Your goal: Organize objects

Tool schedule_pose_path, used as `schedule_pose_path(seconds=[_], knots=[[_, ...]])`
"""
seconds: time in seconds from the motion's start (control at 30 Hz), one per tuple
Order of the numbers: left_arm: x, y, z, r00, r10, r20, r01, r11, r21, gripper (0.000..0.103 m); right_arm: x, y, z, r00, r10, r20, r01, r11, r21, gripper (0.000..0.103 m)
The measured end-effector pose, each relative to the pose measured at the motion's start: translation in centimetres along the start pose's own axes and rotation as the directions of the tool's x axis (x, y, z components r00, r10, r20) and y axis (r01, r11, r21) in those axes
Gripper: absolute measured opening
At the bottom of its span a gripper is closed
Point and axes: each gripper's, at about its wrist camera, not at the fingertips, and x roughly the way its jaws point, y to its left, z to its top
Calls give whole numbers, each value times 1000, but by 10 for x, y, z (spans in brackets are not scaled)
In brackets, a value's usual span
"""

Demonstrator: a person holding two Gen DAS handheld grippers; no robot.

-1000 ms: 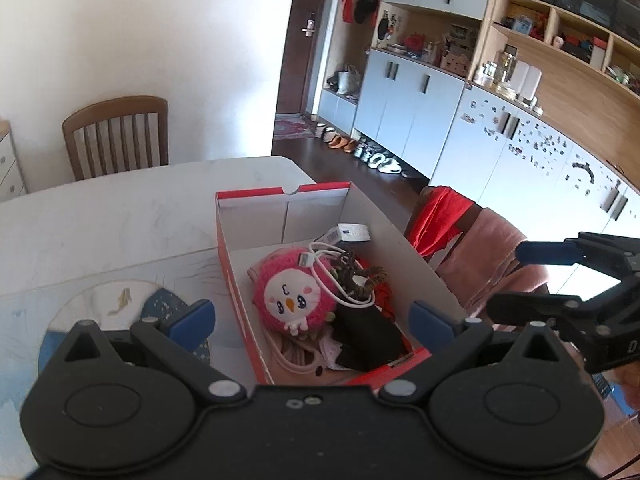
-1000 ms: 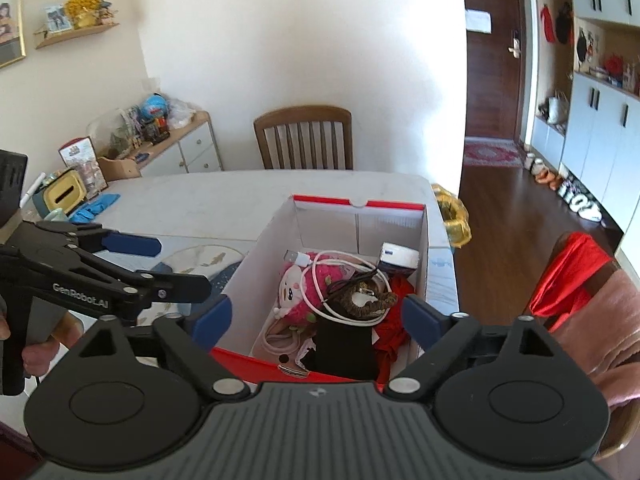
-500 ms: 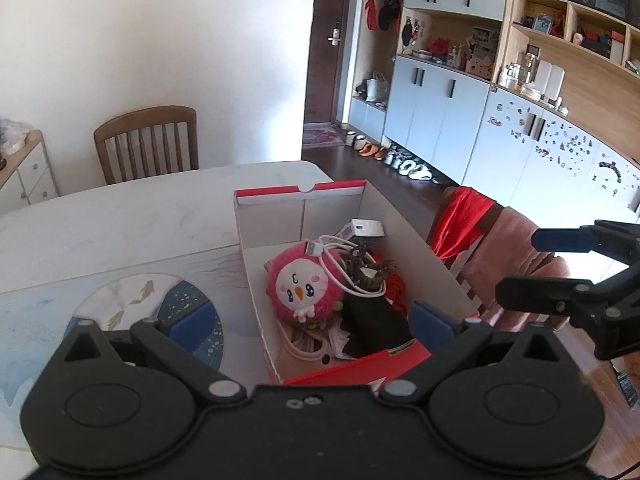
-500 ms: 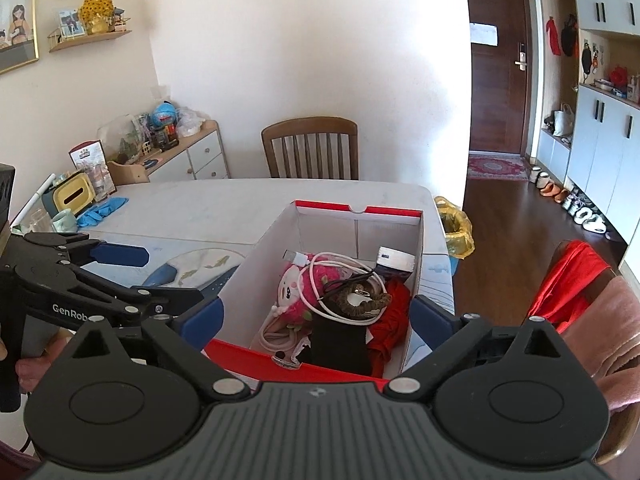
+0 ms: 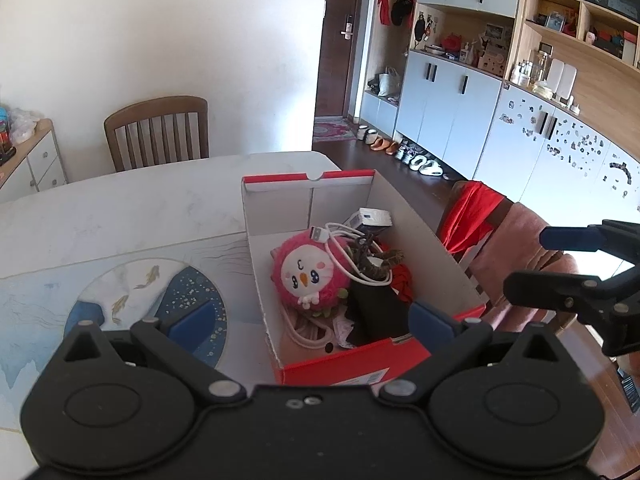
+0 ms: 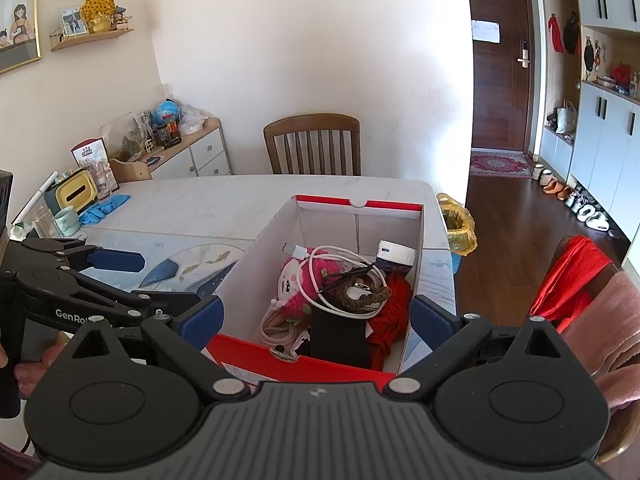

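A red and white shoebox (image 5: 276, 196) (image 6: 360, 203) stands open on the marble table. Inside lie a pink plush bird (image 5: 304, 276) (image 6: 298, 284), a coiled white USB cable (image 5: 340, 240) (image 6: 332, 258), a small white box (image 5: 372, 218) (image 6: 396, 252), a brown braided band (image 6: 362, 300), a black flat item (image 5: 374, 308) (image 6: 340, 338) and red cloth (image 6: 394, 308). My left gripper (image 5: 310, 320) hovers open before the box's near end, empty. My right gripper (image 6: 316, 316) is open too, holding nothing, and appears to the right of the box in the left wrist view (image 5: 560, 260).
A blue fish-pattern mat (image 5: 132, 292) covers the table left of the box. Wooden chair (image 6: 314, 144) at the far side. A chair draped in red and pink cloth (image 5: 496, 232) stands right. Cups, tissue box and blue gloves (image 6: 102, 208) sit at the table's far left.
Both grippers have pulled back and risen from the box, so it looks smaller and more of the room shows. Both stay open; the box contents have not moved.
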Motion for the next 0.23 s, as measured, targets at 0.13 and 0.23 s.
schedule_pose_path(seconds=[0.13, 0.23], knots=[[1, -1, 0, 1000, 1, 4, -1, 1000, -3, 103, 0, -1, 0, 1000, -3, -3, 3, 1000, -1, 100], [0, 0, 0, 1000, -10, 11, 10, 1000, -11, 103, 1, -2, 0, 1000, 0, -5, 0, 1000, 1, 100]])
